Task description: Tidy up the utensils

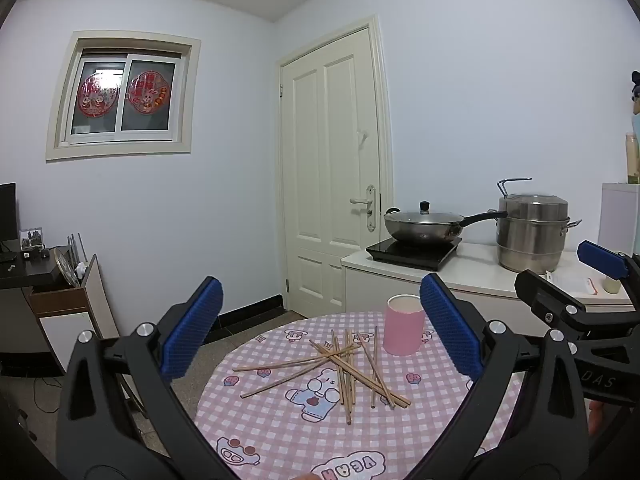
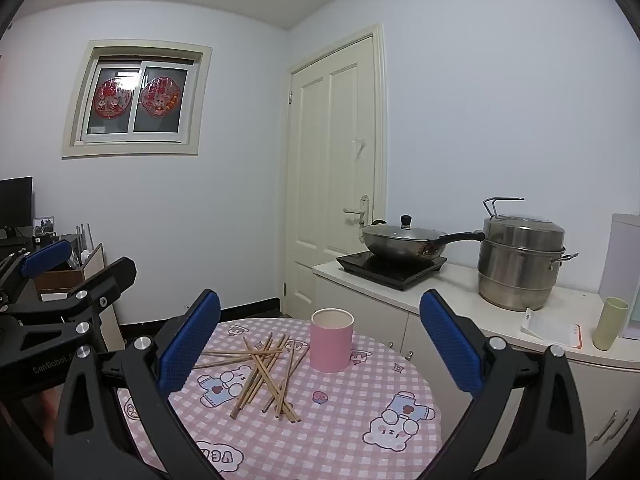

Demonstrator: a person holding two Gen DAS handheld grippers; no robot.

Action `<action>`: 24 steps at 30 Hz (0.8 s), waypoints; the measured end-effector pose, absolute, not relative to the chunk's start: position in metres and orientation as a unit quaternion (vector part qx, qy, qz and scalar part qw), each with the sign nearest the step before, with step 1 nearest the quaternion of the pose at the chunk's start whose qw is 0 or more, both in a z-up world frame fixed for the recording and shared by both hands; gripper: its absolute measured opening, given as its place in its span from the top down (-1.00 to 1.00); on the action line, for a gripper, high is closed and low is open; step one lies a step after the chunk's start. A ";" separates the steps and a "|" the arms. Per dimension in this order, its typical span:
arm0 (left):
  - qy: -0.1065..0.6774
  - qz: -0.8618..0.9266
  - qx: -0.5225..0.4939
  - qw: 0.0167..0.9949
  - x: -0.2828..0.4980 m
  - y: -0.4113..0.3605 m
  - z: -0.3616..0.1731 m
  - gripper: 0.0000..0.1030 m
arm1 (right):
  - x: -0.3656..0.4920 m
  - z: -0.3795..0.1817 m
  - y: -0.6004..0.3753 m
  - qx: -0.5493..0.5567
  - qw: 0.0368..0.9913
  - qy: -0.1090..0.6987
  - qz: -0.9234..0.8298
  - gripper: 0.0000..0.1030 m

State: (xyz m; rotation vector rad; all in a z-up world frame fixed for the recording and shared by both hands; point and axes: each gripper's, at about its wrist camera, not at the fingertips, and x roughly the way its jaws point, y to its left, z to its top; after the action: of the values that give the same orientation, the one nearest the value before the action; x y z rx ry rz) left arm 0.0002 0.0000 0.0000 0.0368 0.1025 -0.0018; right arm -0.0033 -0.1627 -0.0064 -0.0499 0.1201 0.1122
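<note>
Above the chopsticks (image 1: 344, 364), both grippers (image 1: 320, 332) (image 2: 320, 336) hover spread.

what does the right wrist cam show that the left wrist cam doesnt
Only the right wrist view shows the pale green cup on the counter, and the left gripper at its left edge. Only the left wrist view shows the right gripper at its right edge. Both share the pink cup, the scattered chopsticks on the checked tablecloth, the wok and the steel steamer pot. Both grippers are open and empty.
</note>
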 end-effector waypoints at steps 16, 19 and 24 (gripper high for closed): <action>0.045 0.001 0.021 0.999 -0.003 0.001 0.003 -0.88 | -0.002 -0.007 -0.163 -0.025 0.996 0.061 0.056 -0.87; 0.045 0.001 0.020 0.999 -0.003 0.001 0.003 -0.88 | -0.002 -0.007 -0.163 -0.025 0.996 0.061 0.056 -0.87; 0.045 0.001 0.020 0.999 -0.003 0.001 0.003 -0.88 | -0.002 -0.007 -0.162 -0.024 0.996 0.061 0.057 -0.87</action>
State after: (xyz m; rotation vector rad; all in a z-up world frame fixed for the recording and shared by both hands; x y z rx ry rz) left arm -0.0030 0.0010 0.0032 0.0408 0.0899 0.0014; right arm -0.0020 -0.1621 -0.0067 -0.0488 0.1229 0.1132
